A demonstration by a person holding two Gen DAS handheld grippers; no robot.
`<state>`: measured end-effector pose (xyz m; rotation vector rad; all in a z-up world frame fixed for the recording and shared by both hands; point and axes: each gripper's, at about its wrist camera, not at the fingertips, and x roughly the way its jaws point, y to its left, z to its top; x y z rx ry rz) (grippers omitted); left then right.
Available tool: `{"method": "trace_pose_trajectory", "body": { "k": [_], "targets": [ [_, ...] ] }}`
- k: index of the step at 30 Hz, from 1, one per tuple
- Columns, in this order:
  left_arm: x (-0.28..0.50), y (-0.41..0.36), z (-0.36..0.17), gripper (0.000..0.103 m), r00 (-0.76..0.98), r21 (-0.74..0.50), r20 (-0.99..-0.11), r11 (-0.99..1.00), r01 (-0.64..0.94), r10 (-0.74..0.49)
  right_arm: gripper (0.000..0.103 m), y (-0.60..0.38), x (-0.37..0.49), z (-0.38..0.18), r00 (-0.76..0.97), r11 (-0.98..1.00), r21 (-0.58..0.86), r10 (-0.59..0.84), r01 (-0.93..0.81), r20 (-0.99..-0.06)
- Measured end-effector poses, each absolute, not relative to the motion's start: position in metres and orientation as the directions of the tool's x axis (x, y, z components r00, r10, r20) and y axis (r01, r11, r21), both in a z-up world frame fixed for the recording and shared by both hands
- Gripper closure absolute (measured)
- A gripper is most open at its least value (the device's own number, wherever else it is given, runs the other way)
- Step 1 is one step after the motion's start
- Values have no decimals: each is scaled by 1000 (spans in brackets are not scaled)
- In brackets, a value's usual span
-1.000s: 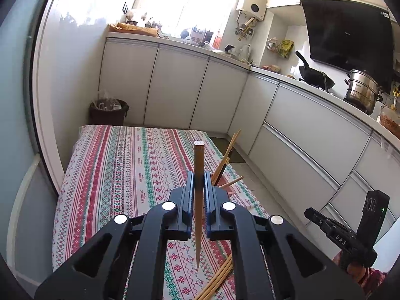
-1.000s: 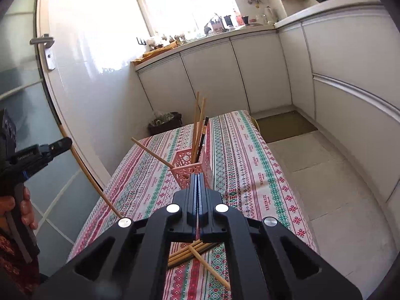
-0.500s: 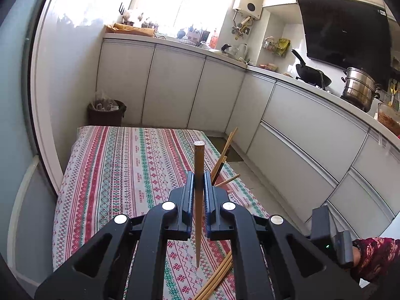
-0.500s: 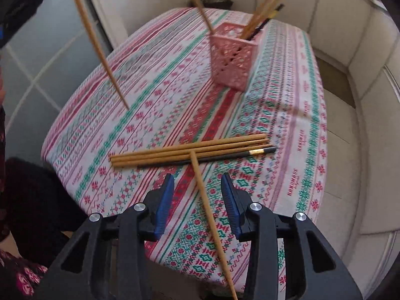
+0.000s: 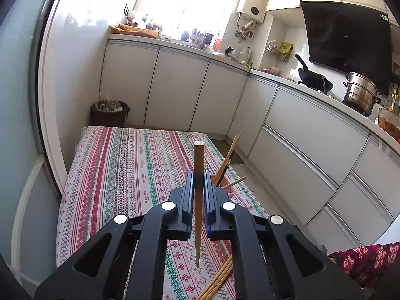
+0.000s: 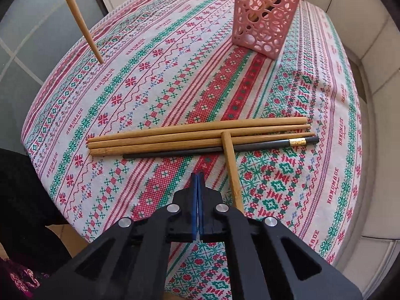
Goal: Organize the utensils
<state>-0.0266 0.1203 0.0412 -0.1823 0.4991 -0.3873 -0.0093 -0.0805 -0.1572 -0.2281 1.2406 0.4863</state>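
1. Smooth round bamboo chopstick stands upright, pinched in the left gripper jaws.
2. Right gripper jaws pressed together, empty; a crossed chopstick lies just beside them on the embroidered worktop.
3. Perforated pink holder stands beyond.

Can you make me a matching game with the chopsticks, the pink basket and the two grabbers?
Things:
1. pink basket
2. black chopstick
3. left gripper
4. right gripper

Clues:
A. shut, with nothing between its fingers
B. lying flat on the tablecloth beside three wooden ones
C. standing up with chopsticks poking out the top
D. pinching one wooden chopstick up in the air

Pairs: 1-C, 2-B, 3-D, 4-A
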Motion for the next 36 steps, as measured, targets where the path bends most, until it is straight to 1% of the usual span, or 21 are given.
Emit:
{"method": "trace_pose_trajectory", "body": {
  "k": [2, 4, 6, 7, 8, 11, 13, 14, 15, 16, 17, 19, 22, 25, 28, 31, 36],
  "targets": [
    [-27, 120, 41, 97, 807, -260, -430, 911, 320, -406, 102, -88, -12, -147, 248, 878, 148, 285, -455, -926],
    [-27, 118, 41, 97, 805, -258, -432, 911, 322, -407, 101, -92, -14, -135, 274, 881, 151, 296, -448, -915],
    [-25, 117, 40, 96, 803, -259, -435, 911, 321, -407, 84, -95, -14, -128, 312, 890, 98, 257, -445, -915],
    [-25, 116, 40, 96, 802, -259, -436, 910, 323, -408, 68, -95, -11, -126, 327, 896, 73, 235, -439, -915],
    [-25, 116, 40, 96, 802, -258, -435, 910, 325, -410, 66, -94, -6, -124, 329, 901, 63, 220, -429, -918],
    [-25, 116, 40, 96, 801, -255, -433, 909, 331, -413, 66, -93, 7, -130, 327, 915, 31, 176, -403, -929],
    [-25, 119, 40, 96, 802, -258, -434, 910, 325, -410, 66, -94, 11, -137, 300, 914, 38, 172, -404, -938],
    [-24, 120, 39, 96, 802, -260, -436, 911, 321, -408, 69, -92, 12, -142, 289, 912, 31, 162, -408, -944],
    [-23, 121, 39, 96, 803, -262, -437, 911, 318, -406, 72, -90, 13, -147, 278, 909, 24, 152, -417, -948],
    [-23, 122, 39, 96, 803, -264, -437, 912, 315, -404, 85, -87, 12, -154, 266, 904, 15, 142, -428, -953],
    [-23, 122, 39, 96, 804, -264, -437, 912, 314, -403, 92, -84, 12, -156, 278, 900, 5, 141, -437, -950],
    [-24, 121, 40, 96, 806, -263, -435, 912, 313, -402, 95, -77, 12, -155, 294, 894, -21, 125, -448, -947],
    [-24, 121, 40, 96, 807, -264, -434, 913, 312, -401, 96, -71, 11, -149, 317, 890, -36, 124, -454, -940],
    [-26, 121, 42, 96, 812, -267, -425, 912, 311, -401, 96, -72, 8, -136, 364, 900, -24, 152, -435, -919],
    [-29, 120, 45, 96, 818, -272, -412, 911, 310, -402, 96, -83, 1, -109, 431, 913, -32, 161, -407, -888],
    [-32, 118, 49, 96, 826, -272, -393, 909, 315, -404, 96, -94, -9, -80, 506, 930, -36, 166, -366, -846],
    [-37, 109, 59, 96, 839, -264, -364, 909, 324, -405, 96, -123, -32, -31, 638, 960, -11, 177, -279, -749]
  ]
}}
